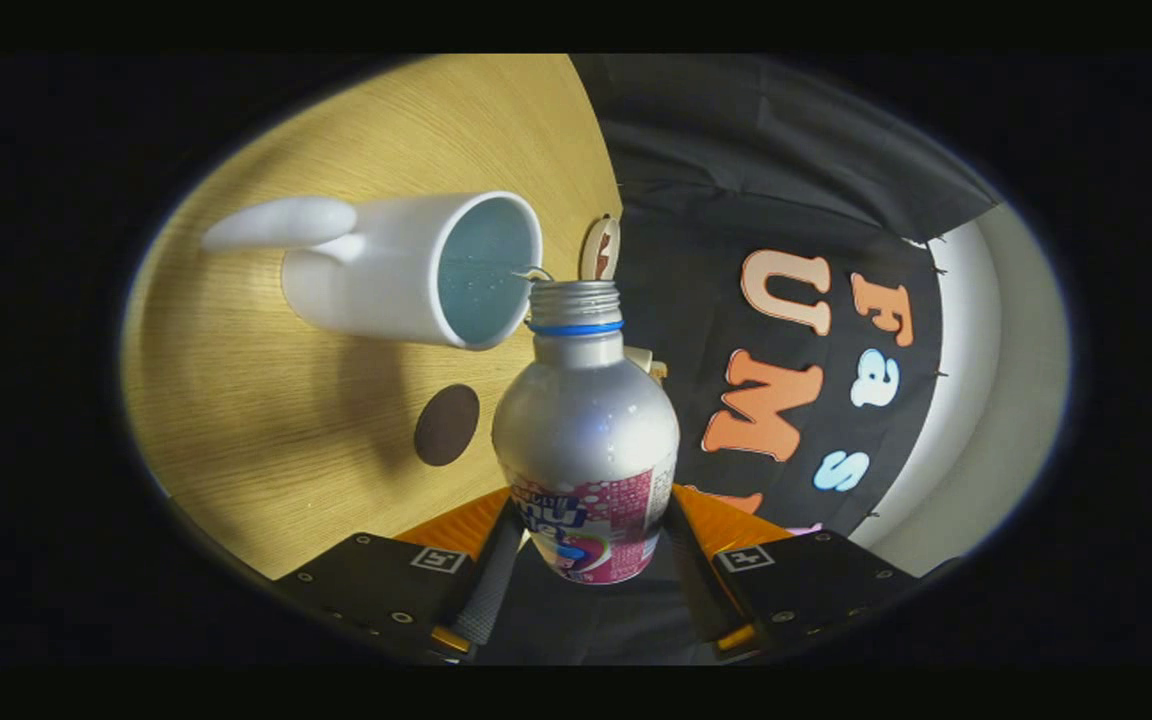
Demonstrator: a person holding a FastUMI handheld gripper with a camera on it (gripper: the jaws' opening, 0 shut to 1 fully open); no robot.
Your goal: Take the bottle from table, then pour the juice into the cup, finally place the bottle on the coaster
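My gripper is shut on a silver bottle with a pink label; both fingers press on its lower body. The view is rolled about a quarter turn, so the bottle lies tipped toward the cup. Its open threaded mouth with a blue ring sits right at the rim of a white cup with a handle. A thin stream of liquid leaves the bottle's mouth into the cup. The cup's inside looks pale blue and wet. A dark round coaster lies on the wooden table, beside the cup and just ahead of my fingers.
A small round wooden disc with a dark mark lies near the table's edge beyond the cup. The black cloth wall stands past that edge. A pale floor or wall shows beyond the cloth.
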